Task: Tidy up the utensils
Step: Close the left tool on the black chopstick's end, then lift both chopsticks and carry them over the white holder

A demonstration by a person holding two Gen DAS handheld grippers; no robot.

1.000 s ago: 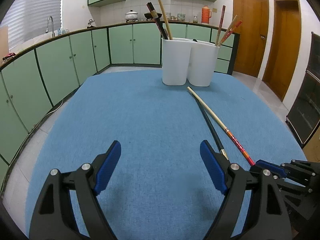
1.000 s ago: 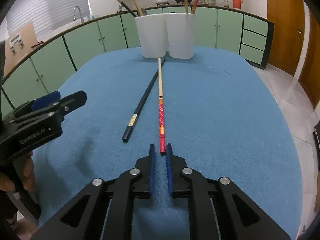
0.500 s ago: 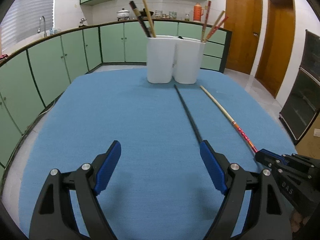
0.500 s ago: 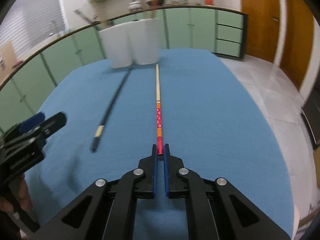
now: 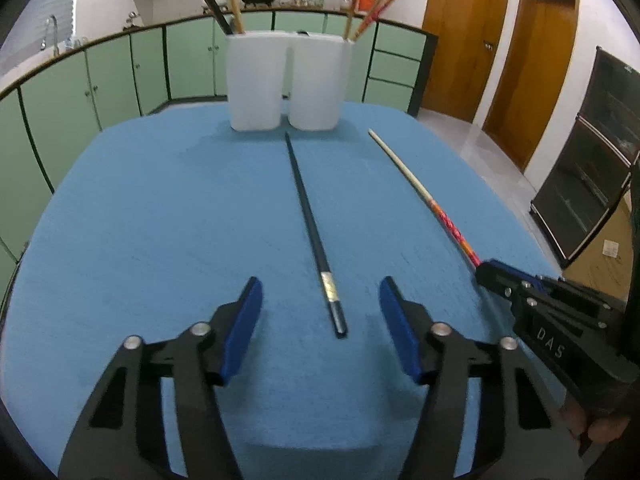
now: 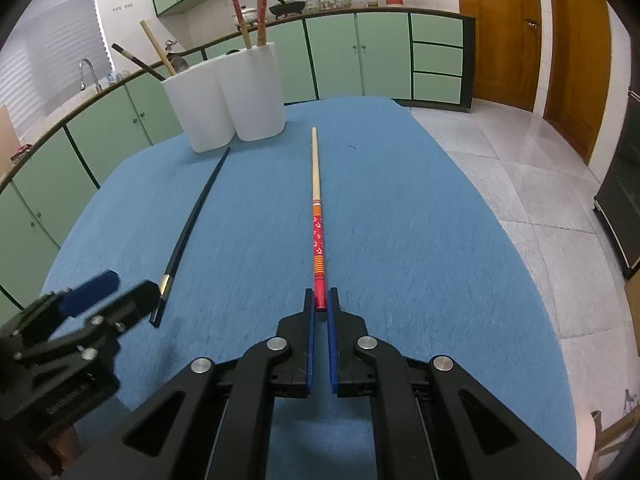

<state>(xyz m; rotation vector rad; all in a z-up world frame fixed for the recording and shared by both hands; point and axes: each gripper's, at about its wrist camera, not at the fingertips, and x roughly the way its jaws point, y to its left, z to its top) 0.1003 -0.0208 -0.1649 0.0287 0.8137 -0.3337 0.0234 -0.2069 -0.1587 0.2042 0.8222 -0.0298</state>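
Note:
A black chopstick (image 5: pixel 310 216) (image 6: pixel 192 220) lies on the blue table mat (image 5: pixel 160 220). Its near end sits between the fingers of my left gripper (image 5: pixel 320 296), whose jaws are closing without touching it. My right gripper (image 6: pixel 319 300) is shut on the red end of a red-and-cream chopstick (image 6: pixel 316 208) (image 5: pixel 420 188) that lies on the mat to the right. In the left wrist view the right gripper (image 5: pixel 492 274) shows at the right edge. Two white holders (image 5: pixel 288 80) (image 6: pixel 228 96) at the mat's far end each hold chopsticks.
Green kitchen cabinets (image 5: pixel 120 72) curve behind the table. Wooden doors (image 5: pixel 520 52) and tiled floor (image 6: pixel 520 160) lie to the right. A dark glass-fronted cabinet (image 5: pixel 592 168) stands at the far right. A hand (image 5: pixel 600 428) holds the right gripper.
My left gripper has swung right until the black chopstick's end lies between its fingers, and its jaws have narrowed. My right gripper closed onto the red chopstick's end.

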